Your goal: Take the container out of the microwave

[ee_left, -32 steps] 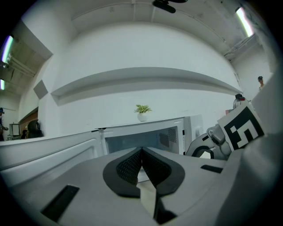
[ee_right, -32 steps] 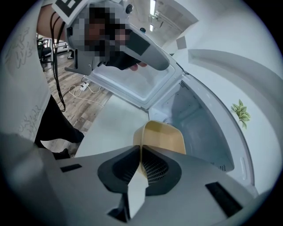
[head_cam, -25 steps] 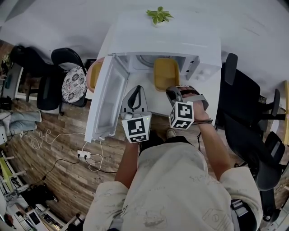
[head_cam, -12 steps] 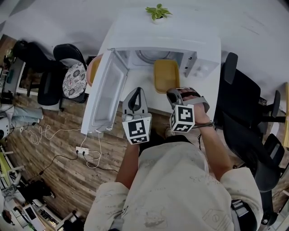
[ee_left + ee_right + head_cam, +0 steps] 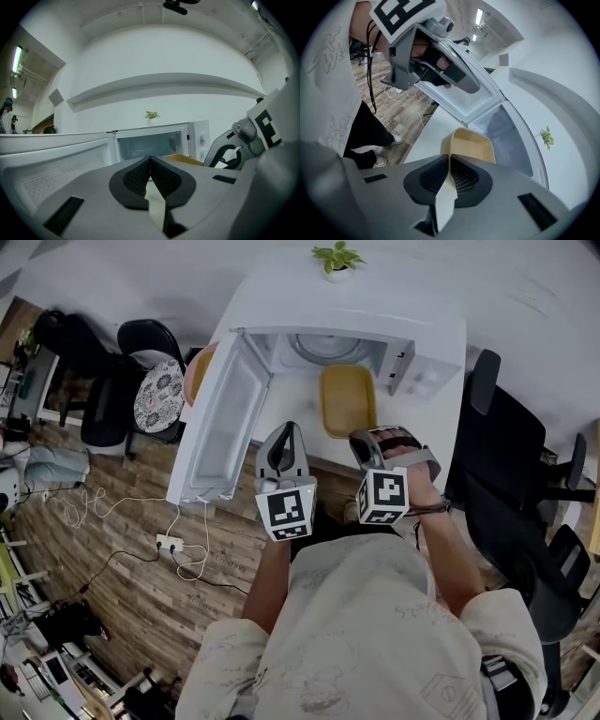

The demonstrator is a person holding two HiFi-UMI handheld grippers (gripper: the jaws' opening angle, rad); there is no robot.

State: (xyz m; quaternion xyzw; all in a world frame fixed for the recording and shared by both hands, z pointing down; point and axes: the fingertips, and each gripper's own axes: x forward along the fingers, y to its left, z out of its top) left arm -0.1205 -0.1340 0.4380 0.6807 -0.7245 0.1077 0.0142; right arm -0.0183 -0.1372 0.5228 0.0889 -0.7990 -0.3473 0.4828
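The white microwave (image 5: 356, 310) stands on a white table with its door (image 5: 220, 432) swung wide open to the left. The yellow container (image 5: 347, 399) sits on the table just in front of the cavity; it also shows in the right gripper view as the container (image 5: 474, 144) and in the left gripper view as the container (image 5: 190, 160). My right gripper (image 5: 367, 439) is shut on its near rim, seen at my right gripper (image 5: 449, 158). To the left of the container my left gripper (image 5: 284, 432) is shut and holds nothing; its pads meet at my left gripper (image 5: 150, 159).
A small potted plant (image 5: 337, 257) stands on top of the microwave. The glass turntable (image 5: 326, 348) shows inside the cavity. Chairs (image 5: 141, 395) stand on the left and a black office chair (image 5: 511, 465) on the right. Cables and a power strip (image 5: 173, 543) lie on the wooden floor.
Both grippers have drawn back toward me. The yellow container has come with the right gripper a little further out, and more of the turntable now shows behind it.
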